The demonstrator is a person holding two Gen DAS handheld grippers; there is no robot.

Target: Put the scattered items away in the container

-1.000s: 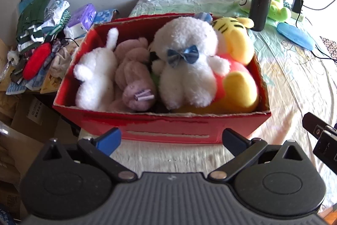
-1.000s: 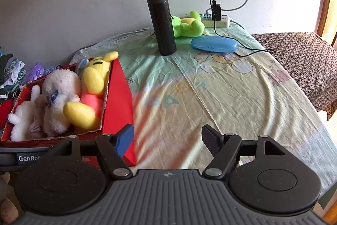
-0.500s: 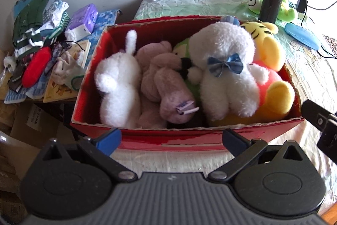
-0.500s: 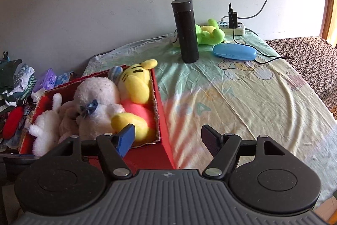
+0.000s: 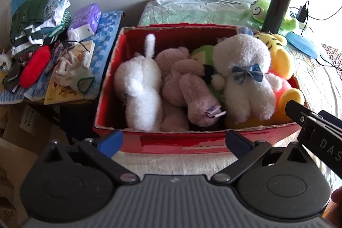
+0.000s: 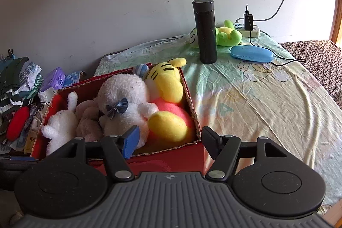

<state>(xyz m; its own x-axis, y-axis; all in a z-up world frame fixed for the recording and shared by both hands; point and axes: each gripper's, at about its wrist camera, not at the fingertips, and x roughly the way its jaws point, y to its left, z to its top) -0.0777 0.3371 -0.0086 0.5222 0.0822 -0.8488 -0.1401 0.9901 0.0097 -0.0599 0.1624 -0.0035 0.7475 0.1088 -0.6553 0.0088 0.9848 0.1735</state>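
A red cardboard box [image 5: 181,143] on the bed is packed with plush toys: a white rabbit [image 5: 139,89], a pink one [image 5: 183,87], a white bear with a blue bow [image 5: 243,78] and a yellow tiger [image 6: 166,87]. My left gripper [image 5: 174,141] hangs open just before the box's near wall, holding nothing. My right gripper [image 6: 170,142] is at the box's near right corner [image 6: 197,140]; its jaws are closing, with the corner showing between them and no pad pressing on it. One right finger [image 5: 299,114] shows at the left view's edge. A green frog plush [image 6: 228,35] lies by the wall.
A black flask [image 6: 205,31] stands in front of the frog, with a blue case [image 6: 252,53] and a power strip [image 6: 248,28] with cables beside it. Left of the box lies a heap of clothes, books and a red pouch [image 5: 35,65]. Cardboard boxes [image 5: 25,134] sit below.
Both grippers have moved left along the bed, so the red box now sits further right and larger in both views. The right jaws have narrowed a little.
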